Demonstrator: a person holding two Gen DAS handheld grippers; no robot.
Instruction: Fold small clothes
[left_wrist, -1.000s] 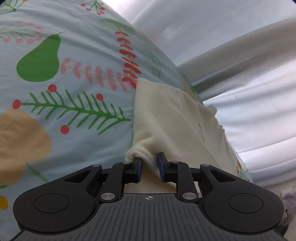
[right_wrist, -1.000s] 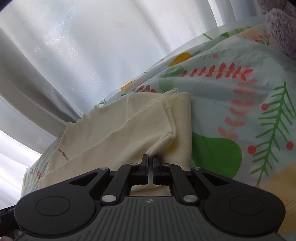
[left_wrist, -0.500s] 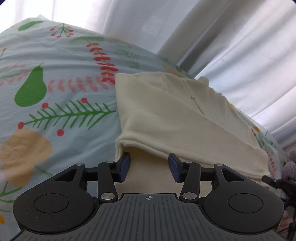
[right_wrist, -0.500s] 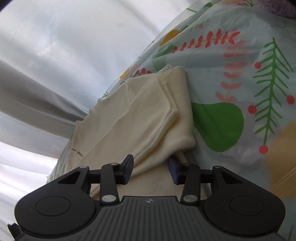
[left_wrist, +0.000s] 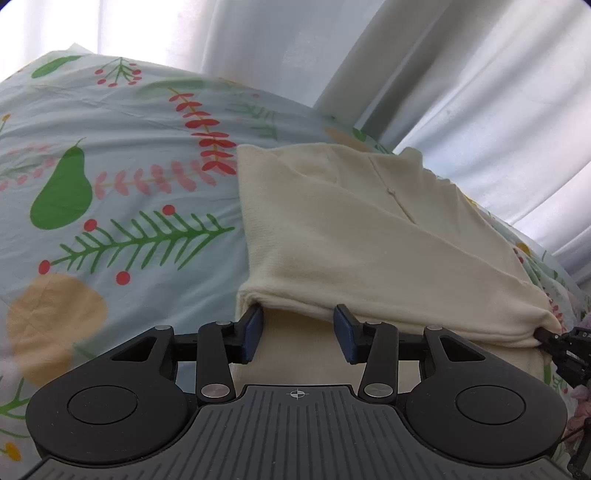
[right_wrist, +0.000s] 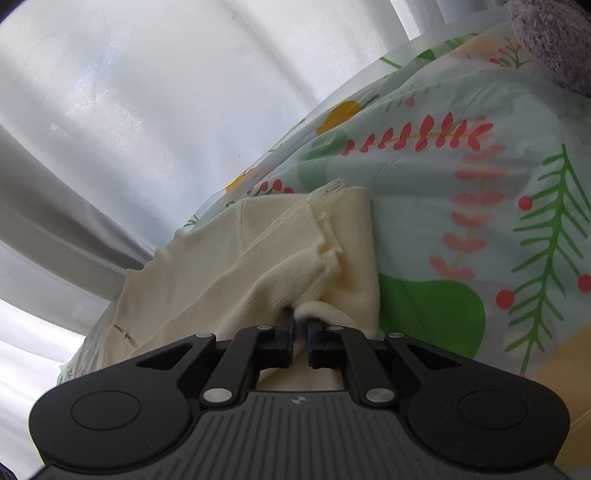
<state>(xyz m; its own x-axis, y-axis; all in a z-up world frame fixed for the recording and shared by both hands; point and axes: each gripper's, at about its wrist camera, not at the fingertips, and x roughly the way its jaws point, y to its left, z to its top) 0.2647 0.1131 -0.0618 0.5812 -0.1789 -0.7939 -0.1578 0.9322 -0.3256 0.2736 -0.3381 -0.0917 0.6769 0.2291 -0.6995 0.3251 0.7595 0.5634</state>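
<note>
Garment (left_wrist: 354, 236) edge pinched by right gripper (right_wrist: 301, 321); left gripper (left_wrist: 298, 325) jaws spread.

soft matt cream knit garment (left_wrist: 362, 236), smooth printed cotton sheet (left_wrist: 122, 177), matt black plastic tool (left_wrist: 297, 332)

Patterned bedsheet (left_wrist: 122, 177), white curtains (left_wrist: 332, 48)

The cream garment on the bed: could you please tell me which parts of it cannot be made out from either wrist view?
- Left wrist view: the cream garment's near part is hidden behind the open left hand-held gripper.
- Right wrist view: the right hand-held gripper covers the pinched fold and near hem.
- Both views: garment type and layer count are unclear.
- Right wrist view: the purple fuzzy item is cut off by the edge.
</note>
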